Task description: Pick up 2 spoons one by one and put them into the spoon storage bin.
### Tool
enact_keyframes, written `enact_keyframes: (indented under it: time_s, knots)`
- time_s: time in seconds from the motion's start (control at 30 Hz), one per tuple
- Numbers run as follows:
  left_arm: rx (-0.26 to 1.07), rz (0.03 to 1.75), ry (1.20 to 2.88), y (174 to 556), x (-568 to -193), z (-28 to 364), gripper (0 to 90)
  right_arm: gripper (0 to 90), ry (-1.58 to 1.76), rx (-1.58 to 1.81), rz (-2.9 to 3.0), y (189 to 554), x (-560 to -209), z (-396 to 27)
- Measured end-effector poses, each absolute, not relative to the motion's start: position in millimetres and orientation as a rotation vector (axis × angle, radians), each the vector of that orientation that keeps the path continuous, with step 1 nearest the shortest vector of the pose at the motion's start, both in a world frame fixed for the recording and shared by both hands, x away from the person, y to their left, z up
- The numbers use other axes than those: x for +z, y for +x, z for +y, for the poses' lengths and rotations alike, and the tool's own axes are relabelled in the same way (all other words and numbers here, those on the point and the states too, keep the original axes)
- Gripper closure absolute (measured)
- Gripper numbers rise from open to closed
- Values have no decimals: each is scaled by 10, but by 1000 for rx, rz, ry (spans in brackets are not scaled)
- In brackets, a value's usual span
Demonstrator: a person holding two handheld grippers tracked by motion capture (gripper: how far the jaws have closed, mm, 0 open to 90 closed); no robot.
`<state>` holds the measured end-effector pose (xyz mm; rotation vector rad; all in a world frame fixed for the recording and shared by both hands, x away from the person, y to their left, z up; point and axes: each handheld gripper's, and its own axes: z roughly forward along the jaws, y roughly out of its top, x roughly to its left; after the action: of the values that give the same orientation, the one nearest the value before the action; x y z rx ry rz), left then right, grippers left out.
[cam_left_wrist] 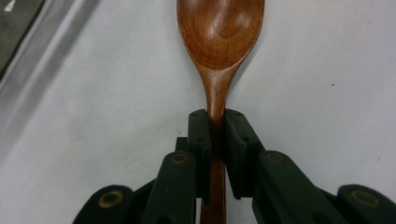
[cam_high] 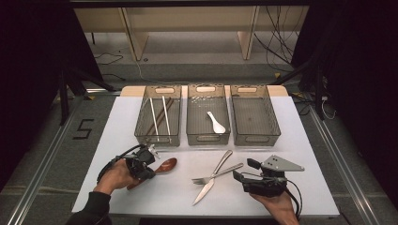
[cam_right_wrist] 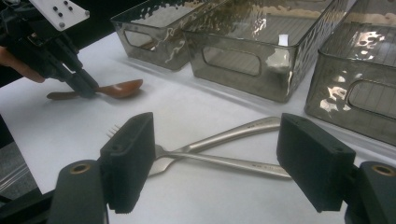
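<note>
**Ana:** Looking from the high view first: the left gripper (cam_high: 149, 161) is closed on the handle of the wooden spoon (cam_high: 165, 165), which lies on the desk (cam_high: 300, 140) in front of the left bin (cam_high: 158, 114). That bin already holds chopsticks (cam_high: 159, 116); the middle bin (cam_high: 208, 114) holds a white spoon (cam_high: 216, 123). What worries you?

**Ben:** The bowl end sticks out well beyond the grip, so it could clip a bin wall on the way in. The right gripper (cam_high: 240, 172) sits near the crossed fork (cam_high: 217, 175) and knife (cam_high: 212, 177), close enough to nudge them.

**Ana:** In the left gripper view, the pads (cam_left_wrist: 201, 135) pinch the spoon's (cam_left_wrist: 219, 42) thin neck just below the bowl.

**Ben:** Narrow, rounded, smooth wood. I judge it could twist or slip between the pads once lifted, the heavy bowl tipping down.

**Ana:** And the right gripper view?

**Ben:** Its jaws stand wide, holding nothing, with the fork (cam_right_wrist: 219, 140) and knife (cam_right_wrist: 224, 161) lying between them. Since the two overlap, closing on one may drag the other.
</note>
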<state>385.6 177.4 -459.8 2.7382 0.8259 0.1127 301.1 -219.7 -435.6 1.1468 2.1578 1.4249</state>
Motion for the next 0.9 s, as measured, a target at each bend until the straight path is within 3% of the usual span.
enact_keyframes:
  time_s: [0.9]
  knots:
    - [156, 855, 2516, 3813, -4299, 1788, 810, 280, 1142, 1434, 2142, 3003, -4350, -2205]
